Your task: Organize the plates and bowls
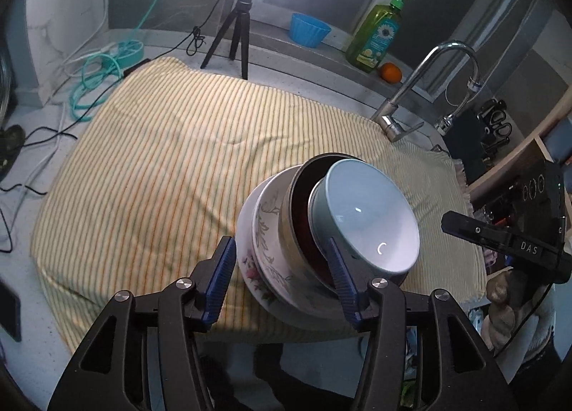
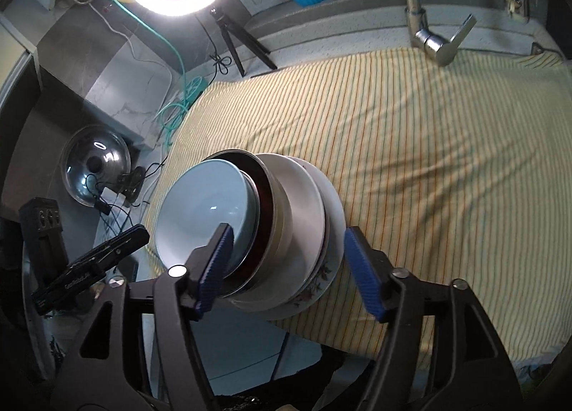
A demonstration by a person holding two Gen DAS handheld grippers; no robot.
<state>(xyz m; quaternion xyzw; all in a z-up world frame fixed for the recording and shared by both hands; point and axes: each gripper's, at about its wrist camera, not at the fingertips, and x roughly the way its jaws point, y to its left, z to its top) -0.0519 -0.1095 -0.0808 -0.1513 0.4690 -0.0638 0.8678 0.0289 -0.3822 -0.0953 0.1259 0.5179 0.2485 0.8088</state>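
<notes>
A stack of dishes stands near the front edge of the yellow striped cloth. At the bottom is a floral plate. On it sit a white bowl, then a dark bowl, then a light blue bowl on top. My left gripper is open, its blue pads straddling the stack's near side. My right gripper is open too. One of its pads overlaps the blue bowl, and the other stands apart from the plate's rim.
Behind the cloth are a ring light on a tripod, a blue cup, a green soap bottle, an orange and a faucet. Cables lie to the left. A metal pot lid lies beside the cloth.
</notes>
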